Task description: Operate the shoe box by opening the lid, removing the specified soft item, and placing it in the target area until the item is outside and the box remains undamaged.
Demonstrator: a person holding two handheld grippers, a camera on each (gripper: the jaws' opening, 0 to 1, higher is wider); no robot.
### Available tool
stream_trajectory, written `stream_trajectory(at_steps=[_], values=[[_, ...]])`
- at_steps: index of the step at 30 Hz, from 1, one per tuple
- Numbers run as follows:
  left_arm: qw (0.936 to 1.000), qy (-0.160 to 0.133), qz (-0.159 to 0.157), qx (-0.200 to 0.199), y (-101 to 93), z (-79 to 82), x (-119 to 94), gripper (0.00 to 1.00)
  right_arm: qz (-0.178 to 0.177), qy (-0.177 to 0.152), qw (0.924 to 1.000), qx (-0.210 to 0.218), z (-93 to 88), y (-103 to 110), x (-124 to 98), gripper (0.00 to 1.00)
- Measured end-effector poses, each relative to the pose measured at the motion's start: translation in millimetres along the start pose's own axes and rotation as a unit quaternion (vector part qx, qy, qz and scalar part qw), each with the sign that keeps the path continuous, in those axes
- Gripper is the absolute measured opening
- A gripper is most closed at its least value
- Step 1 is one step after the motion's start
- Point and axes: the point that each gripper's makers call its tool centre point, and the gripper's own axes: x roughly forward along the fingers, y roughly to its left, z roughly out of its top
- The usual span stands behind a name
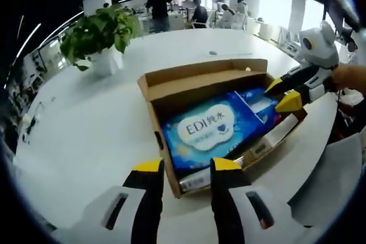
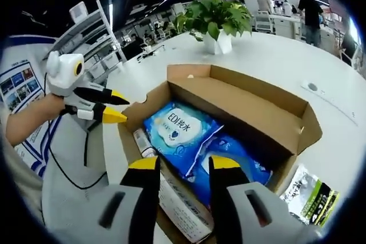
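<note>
The brown cardboard shoe box (image 1: 194,82) stands open on the white table, its lid folded back. Inside lies a soft blue pack of wipes (image 1: 209,130) printed "EDI", with a second blue pack (image 1: 258,102) beside it. My left gripper (image 1: 187,167) is open, its yellow tips just over the box's near wall. My right gripper (image 1: 281,94) is open too and hovers at the box's right corner. In the right gripper view the box (image 2: 246,110) and the wipes pack (image 2: 176,130) lie ahead of the right gripper (image 2: 184,164). There the left gripper (image 2: 116,107) hangs beside the box's left edge.
A potted plant (image 1: 100,32) (image 2: 214,18) stands on the table (image 1: 86,130) beyond the box. A black and green packet (image 2: 311,195) lies on the table by the box. A small bottle (image 2: 143,141) and a white carton (image 2: 183,204) share the box. People are at desks far behind.
</note>
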Motion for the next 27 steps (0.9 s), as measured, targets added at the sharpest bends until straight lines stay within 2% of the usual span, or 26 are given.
stream_trajectory(at_steps=[11, 21, 27], values=[[0.9991, 0.009, 0.008, -0.039, 13.3, -8.7, 7.0, 0.20, -0.021, -0.006, 0.9998, 0.002, 6.9, -13.7, 20.0, 0.25], [0.9974, 0.020, 0.002, -0.069, 15.7, -19.0, 13.4, 0.07, -0.026, 0.007, 0.9996, 0.003, 5.3, -15.3, 39.2, 0.22], [0.9957, 0.015, -0.003, -0.091, 16.6, -19.8, 14.7, 0.06, -0.036, 0.022, 0.9989, 0.021, -0.3, -19.1, 47.7, 0.13]])
